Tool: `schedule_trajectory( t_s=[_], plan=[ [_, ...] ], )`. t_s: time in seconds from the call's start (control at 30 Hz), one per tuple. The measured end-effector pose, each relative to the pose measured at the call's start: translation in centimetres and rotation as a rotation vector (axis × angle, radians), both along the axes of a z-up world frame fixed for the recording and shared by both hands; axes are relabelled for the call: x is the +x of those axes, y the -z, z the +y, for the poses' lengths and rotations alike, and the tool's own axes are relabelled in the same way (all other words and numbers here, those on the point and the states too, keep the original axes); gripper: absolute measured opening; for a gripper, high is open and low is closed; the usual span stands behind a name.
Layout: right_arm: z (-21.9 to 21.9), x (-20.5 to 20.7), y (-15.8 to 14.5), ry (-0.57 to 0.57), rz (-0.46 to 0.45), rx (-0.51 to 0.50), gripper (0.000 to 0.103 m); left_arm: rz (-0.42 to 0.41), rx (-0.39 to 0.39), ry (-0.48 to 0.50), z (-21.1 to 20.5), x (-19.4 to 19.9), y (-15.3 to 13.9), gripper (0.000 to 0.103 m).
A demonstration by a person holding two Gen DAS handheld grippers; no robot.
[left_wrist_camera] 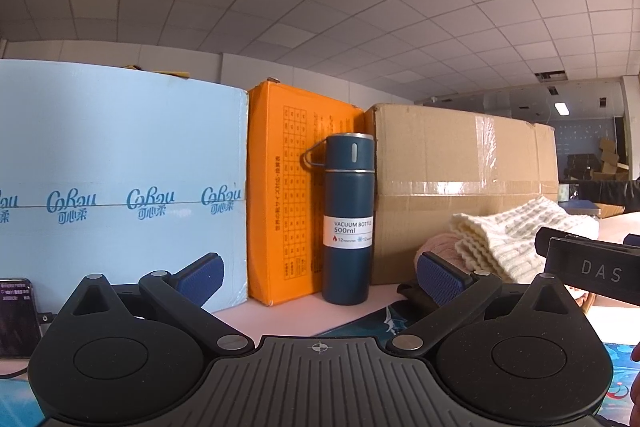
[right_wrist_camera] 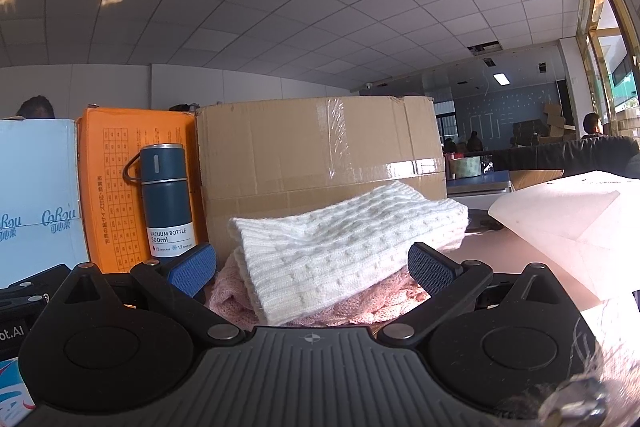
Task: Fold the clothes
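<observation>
A folded white knit garment (right_wrist_camera: 340, 251) lies on top of a pink knit garment (right_wrist_camera: 360, 307), stacked in front of a brown carton. My right gripper (right_wrist_camera: 312, 271) is open, its blue pads on either side of the stack's near edge, holding nothing. In the left wrist view the same white garment (left_wrist_camera: 516, 239) and pink garment (left_wrist_camera: 440, 247) lie at the right. My left gripper (left_wrist_camera: 320, 277) is open and empty, facing a blue bottle, with the clothes beyond its right finger. The right gripper's black body (left_wrist_camera: 592, 267) shows at the right edge.
A blue vacuum bottle (left_wrist_camera: 348, 219) stands before an orange box (left_wrist_camera: 288, 195), between a light blue box (left_wrist_camera: 120, 179) and a taped brown carton (left_wrist_camera: 460, 187). A phone (left_wrist_camera: 16, 315) leans at the far left. A pale pink sheet (right_wrist_camera: 568, 219) lies at the right.
</observation>
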State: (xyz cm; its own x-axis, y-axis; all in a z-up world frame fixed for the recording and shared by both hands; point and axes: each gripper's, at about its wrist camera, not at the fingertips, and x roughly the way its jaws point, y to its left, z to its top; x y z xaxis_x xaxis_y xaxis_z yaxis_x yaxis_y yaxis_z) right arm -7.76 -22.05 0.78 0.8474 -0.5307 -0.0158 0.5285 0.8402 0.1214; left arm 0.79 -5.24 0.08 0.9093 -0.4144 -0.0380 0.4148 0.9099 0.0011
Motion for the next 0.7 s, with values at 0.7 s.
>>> schedule_trajectory(
  t_s=[0.7],
  plan=[
    [-0.15,0.08,0.01,-0.002,0.002,0.008,0.103,0.006,0.000,-0.001,0.01,0.21,0.04,0.103]
  ],
)
